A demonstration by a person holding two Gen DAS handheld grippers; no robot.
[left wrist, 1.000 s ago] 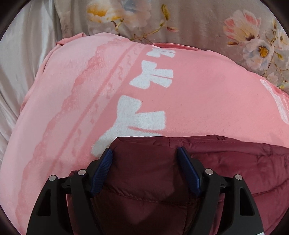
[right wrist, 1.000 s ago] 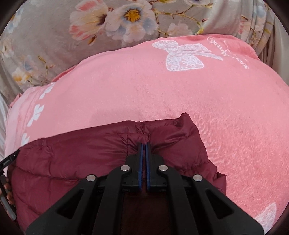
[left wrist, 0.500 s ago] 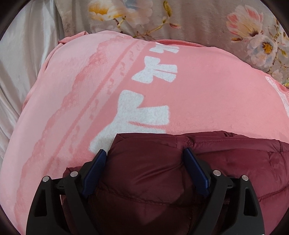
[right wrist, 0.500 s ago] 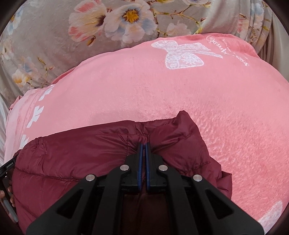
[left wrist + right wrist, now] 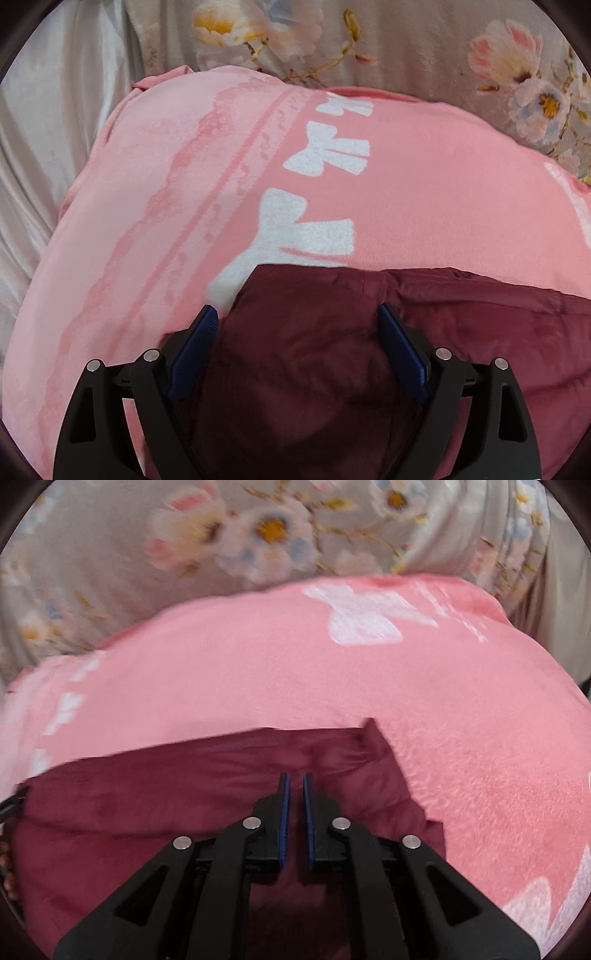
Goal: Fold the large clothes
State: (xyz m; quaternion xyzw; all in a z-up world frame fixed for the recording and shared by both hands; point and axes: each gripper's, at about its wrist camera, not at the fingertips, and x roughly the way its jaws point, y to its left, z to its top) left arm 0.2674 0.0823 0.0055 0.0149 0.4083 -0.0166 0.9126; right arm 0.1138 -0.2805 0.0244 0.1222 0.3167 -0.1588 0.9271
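A maroon puffer jacket [image 5: 480,332] lies folded on a pink blanket [image 5: 406,192] with white bow prints. My left gripper [image 5: 295,314] hangs over the jacket's left corner, jaws wide open, with the padded cloth under and between the fingers but not pinched. In the right wrist view the jacket [image 5: 147,794] fills the lower left, its right corner ending in a peak. My right gripper [image 5: 295,779] is over that corner and its jaws are opening. A narrow gap shows between the blue pads, and no fold of cloth is pressed in it.
A grey floral sheet [image 5: 406,44] lies behind the blanket, also visible in the right wrist view [image 5: 110,554]. Pale satin cloth [image 5: 44,129] bunches at the left. A person's fingers [image 5: 7,871] show at the left edge of the right wrist view.
The right gripper's pads, shut on a pinch of the jacket's edge before, have parted slightly and drawn back, and its view is blurred. The left jaws spread a little wider.
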